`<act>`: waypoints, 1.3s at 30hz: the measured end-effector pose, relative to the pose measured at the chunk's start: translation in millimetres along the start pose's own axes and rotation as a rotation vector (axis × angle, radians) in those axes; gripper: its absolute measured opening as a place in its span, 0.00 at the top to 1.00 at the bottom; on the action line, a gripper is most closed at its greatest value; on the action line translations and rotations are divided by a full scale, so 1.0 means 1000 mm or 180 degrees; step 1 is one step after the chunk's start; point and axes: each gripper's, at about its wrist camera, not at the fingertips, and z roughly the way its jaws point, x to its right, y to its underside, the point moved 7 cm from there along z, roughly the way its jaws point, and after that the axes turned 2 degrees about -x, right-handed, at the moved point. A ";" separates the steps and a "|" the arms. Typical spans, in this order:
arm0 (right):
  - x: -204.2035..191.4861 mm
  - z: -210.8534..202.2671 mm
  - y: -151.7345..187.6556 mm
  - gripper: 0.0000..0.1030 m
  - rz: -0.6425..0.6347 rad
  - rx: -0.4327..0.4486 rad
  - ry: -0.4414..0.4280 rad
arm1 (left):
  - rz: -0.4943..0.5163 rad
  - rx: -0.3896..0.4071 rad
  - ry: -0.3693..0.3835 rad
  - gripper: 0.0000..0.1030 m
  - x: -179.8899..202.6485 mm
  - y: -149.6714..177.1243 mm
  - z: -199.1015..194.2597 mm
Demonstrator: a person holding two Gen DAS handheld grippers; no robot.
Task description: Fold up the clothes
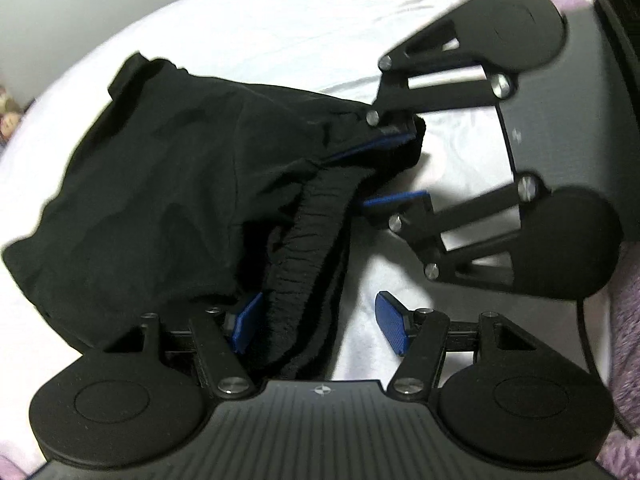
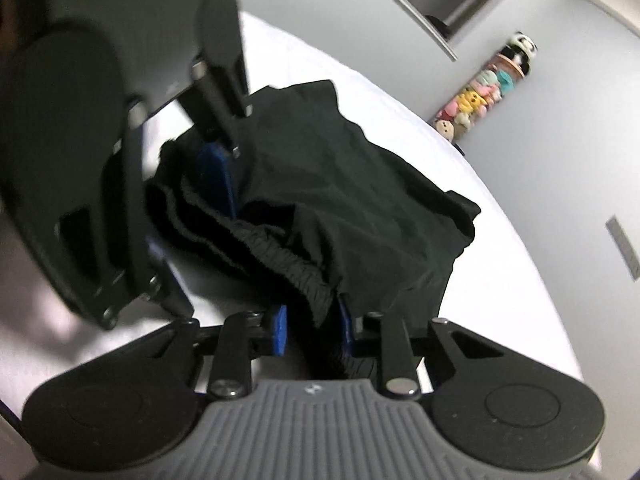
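Note:
Black shorts [image 1: 160,200] lie bunched on a white bed sheet [image 1: 280,32], with the ribbed elastic waistband [image 1: 304,240] turned toward me. My left gripper [image 1: 320,298] is wide open, and the waistband runs between its blue pads [image 1: 394,328], close to the left one. My right gripper [image 1: 352,180] comes in from the right, with one finger tucked into the cloth. In the right wrist view the right gripper [image 2: 312,306] stands partly open around a hanging fold of the shorts [image 2: 360,200]. The left gripper [image 2: 208,256] straddles the waistband [image 2: 280,256] at the left.
The sheet [image 2: 500,300] stretches bare beyond the shorts to a curved far edge. A clear tube of small plush toys [image 2: 492,84] stands by the grey wall. A purple fuzzy fabric [image 1: 628,320] lies along the right side.

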 end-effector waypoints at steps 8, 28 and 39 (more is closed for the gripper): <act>0.006 0.002 0.000 0.73 0.0186 0.0027 -0.0059 | 0.0381 -0.0082 -0.0516 0.67 0.011 0.003 0.000; -0.013 0.000 0.022 0.34 -0.0793 -0.0167 0.0518 | -0.0508 0.0220 -0.0177 0.85 -0.029 0.002 -0.014; -0.005 0.012 0.022 0.66 -0.0746 -0.0187 0.0699 | -0.0349 0.0145 -0.0284 0.83 -0.021 -0.001 -0.009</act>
